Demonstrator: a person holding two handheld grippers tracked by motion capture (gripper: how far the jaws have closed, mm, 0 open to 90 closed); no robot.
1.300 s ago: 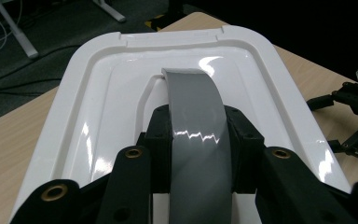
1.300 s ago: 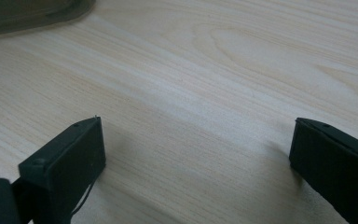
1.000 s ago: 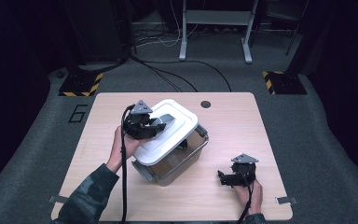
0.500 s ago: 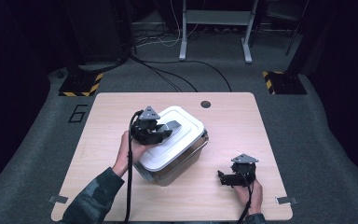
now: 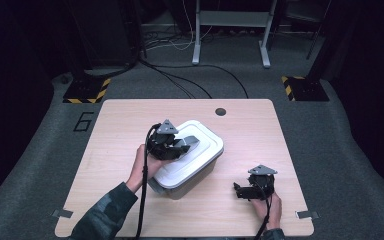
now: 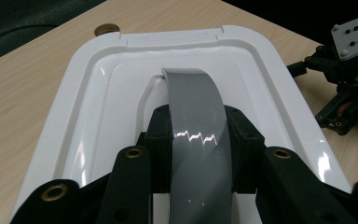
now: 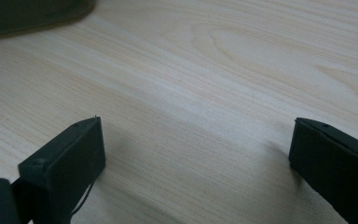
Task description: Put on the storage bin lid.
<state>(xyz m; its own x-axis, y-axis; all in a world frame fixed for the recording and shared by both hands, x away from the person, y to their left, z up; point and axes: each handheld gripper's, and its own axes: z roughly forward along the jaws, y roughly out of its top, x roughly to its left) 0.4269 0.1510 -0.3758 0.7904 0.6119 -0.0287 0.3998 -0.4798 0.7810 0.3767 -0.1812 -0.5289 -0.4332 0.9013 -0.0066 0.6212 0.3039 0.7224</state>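
Note:
A grey plastic box [image 5: 190, 184] stands in the middle of the wooden table [image 5: 120, 130] with its white lid [image 5: 202, 150] lying on top. My left gripper [image 5: 174, 146] reaches over the lid from the left and is shut on the lid's grey arched handle [image 6: 193, 107], its jaws pressing both sides of the strap. The lid [image 6: 98, 93] spreads out beneath them. My right gripper [image 5: 245, 190] rests low at the table's front right, apart from the box. Its fingers [image 7: 70, 154] stand wide open over bare wood, my right gripper [image 7: 196, 154] holding nothing.
A round cable hole [image 5: 220, 111] sits near the table's far edge. Behind the table, cables [image 5: 190, 80] run across the carpet, with metal desk legs [image 5: 230, 30] and yellow-black striped blocks [image 5: 85, 91] beyond.
My left gripper has come down and toward the right with the lid. The lid was tilted up off the box and now lies flat on it. The right gripper has stayed put.

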